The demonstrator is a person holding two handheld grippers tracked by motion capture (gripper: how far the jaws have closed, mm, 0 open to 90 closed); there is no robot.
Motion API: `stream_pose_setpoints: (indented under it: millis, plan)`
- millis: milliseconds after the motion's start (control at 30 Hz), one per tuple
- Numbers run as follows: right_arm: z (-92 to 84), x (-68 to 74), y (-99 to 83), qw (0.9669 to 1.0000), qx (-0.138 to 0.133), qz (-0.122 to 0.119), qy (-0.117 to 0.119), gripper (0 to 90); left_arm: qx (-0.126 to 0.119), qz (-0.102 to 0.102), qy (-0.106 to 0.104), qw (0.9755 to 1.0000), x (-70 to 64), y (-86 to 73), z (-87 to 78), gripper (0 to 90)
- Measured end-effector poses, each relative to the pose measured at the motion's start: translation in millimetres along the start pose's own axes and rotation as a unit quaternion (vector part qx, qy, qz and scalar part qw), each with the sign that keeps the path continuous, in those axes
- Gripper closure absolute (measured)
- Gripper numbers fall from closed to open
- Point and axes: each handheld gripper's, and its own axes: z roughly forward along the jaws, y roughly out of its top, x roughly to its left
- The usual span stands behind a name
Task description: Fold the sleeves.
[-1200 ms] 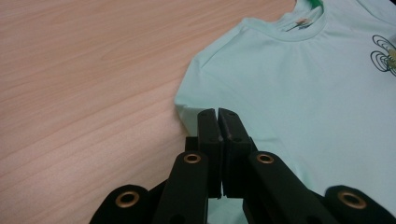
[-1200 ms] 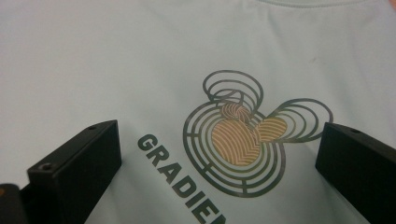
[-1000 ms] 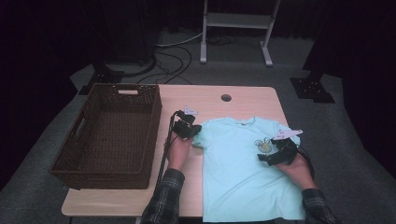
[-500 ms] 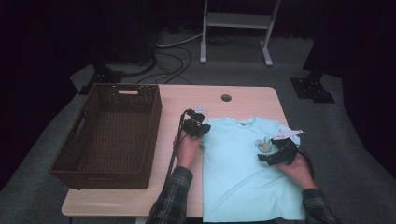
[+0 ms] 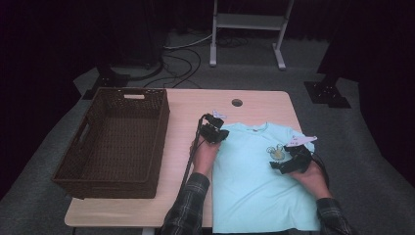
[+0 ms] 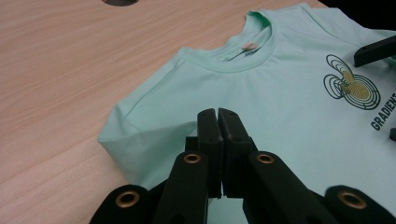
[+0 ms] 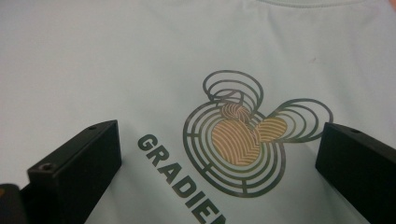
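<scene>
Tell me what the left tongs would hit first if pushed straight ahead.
Probably the mint T-shirt: the shut left tongs point over its folded sleeve toward the collar. How high they ride above the cloth is unclear.

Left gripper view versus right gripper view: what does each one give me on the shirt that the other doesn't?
The left gripper view alone gives the neckline with its label, the folded-in sleeve, the bare wooden table, and the left gripper with fingers pressed together; whether they pinch fabric is hidden. The right gripper view alone gives the right gripper with fingers spread wide, straddling the print. Both share the light green T-shirt and its ringed logo with dark lettering beside it.
</scene>
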Motion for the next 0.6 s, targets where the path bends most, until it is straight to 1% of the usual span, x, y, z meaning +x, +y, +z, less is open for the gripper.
stream_pose_setpoints:
  millis: [333, 433, 600]
  plan:
    - [0.1, -0.2, 0.0, 1.0, -0.001, -0.001, 0.0, 0.0, -0.008, 0.006, -0.011, 0.9999, -10.4, 6.8, 11.5, 89.3]
    - [0.1, -0.2, 0.0, 1.0, -0.001, -0.001, 0.0, 0.0, -0.008, 0.008, -0.014, 0.9998, -12.8, 9.0, 14.5, 89.3]
    - [0.1, -0.2, 0.0, 1.0, -0.001, -0.001, 0.0, 0.0, -0.002, 0.005, -0.018, 0.9998, -14.7, 9.5, 21.9, 89.3]
